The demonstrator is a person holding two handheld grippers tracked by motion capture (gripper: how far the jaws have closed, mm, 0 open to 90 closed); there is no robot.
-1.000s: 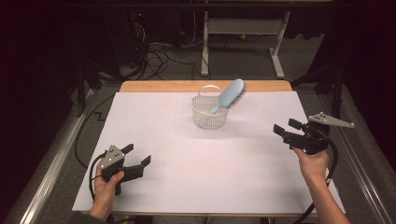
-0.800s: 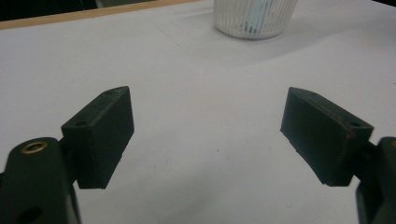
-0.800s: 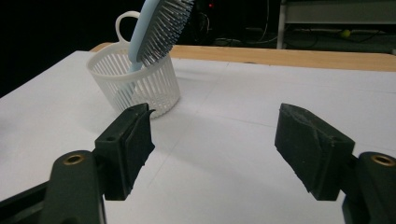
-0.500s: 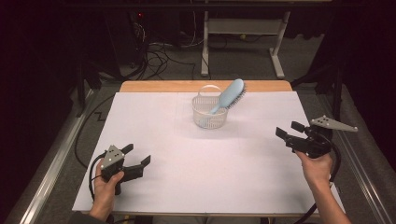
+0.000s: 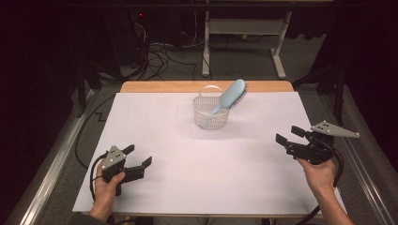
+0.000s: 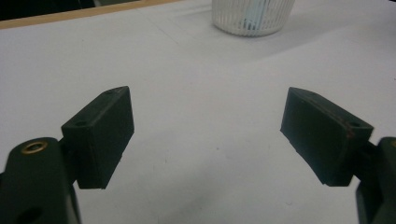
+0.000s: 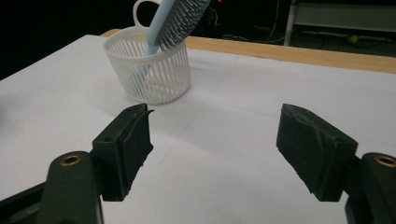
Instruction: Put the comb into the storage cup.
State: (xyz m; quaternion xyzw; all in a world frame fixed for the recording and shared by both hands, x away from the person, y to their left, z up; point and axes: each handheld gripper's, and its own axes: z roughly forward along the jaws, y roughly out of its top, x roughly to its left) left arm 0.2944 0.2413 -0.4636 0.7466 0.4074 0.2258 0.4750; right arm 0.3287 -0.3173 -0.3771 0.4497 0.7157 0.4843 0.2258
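A white sheet [image 5: 187, 154] covers the table, leaving a strip of wooden tabletop [image 5: 164, 86] bare along the far edge at 12 o'clock. Beyond it the room is dark, with tangled cables [image 5: 159, 56] on the floor and the white legs of another table frame [image 5: 244, 42].

A white slatted basket [image 5: 210, 112] stands toward 12 o'clock on the sheet, and a light blue hairbrush [image 5: 230, 96] rests in it handle down, its head leaning out over the rim toward 1 o'clock.

The left gripper [image 5: 139, 157] is held at 8 o'clock, jaws wide apart and empty. The right gripper [image 5: 290, 134] sits at 4 o'clock, likewise spread and empty. Both are well apart from the basket, with bare sheet between.

The right gripper view shows the brush's bristles [image 7: 187, 14] and the basket's looped handle [image 7: 140, 11]; the left gripper view catches just the basket's base [image 6: 252, 18].
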